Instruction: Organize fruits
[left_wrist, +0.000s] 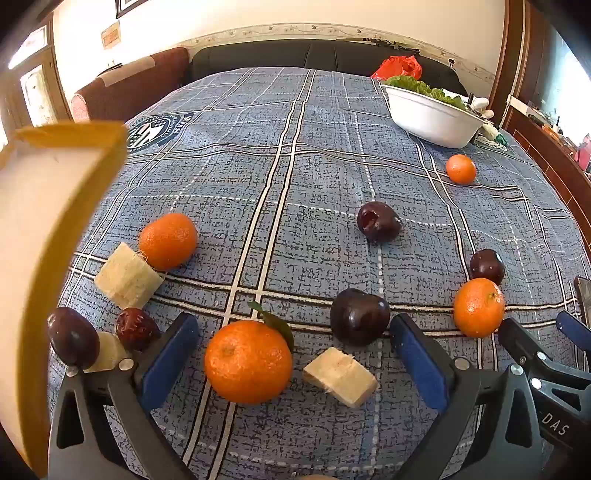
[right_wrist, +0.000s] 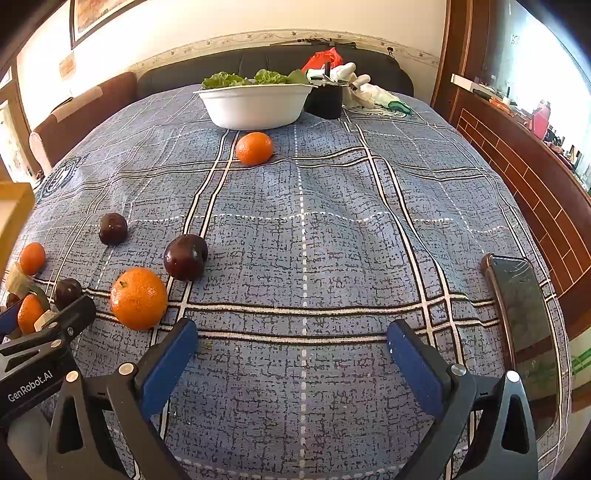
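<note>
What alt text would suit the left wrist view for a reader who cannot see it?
Open left tongs with blue pads hover over a blue plaid tablecloth, framing a leafy round orange tangerine and a pale cut chunk. Dark round plums, more tangerines and a white bowl of green leaves lie beyond.

A white bowl (right_wrist: 255, 107) of lettuce (right_wrist: 243, 78) and a phone (right_wrist: 524, 317) lie on the blue plaid tablecloth (right_wrist: 332, 221).
</note>
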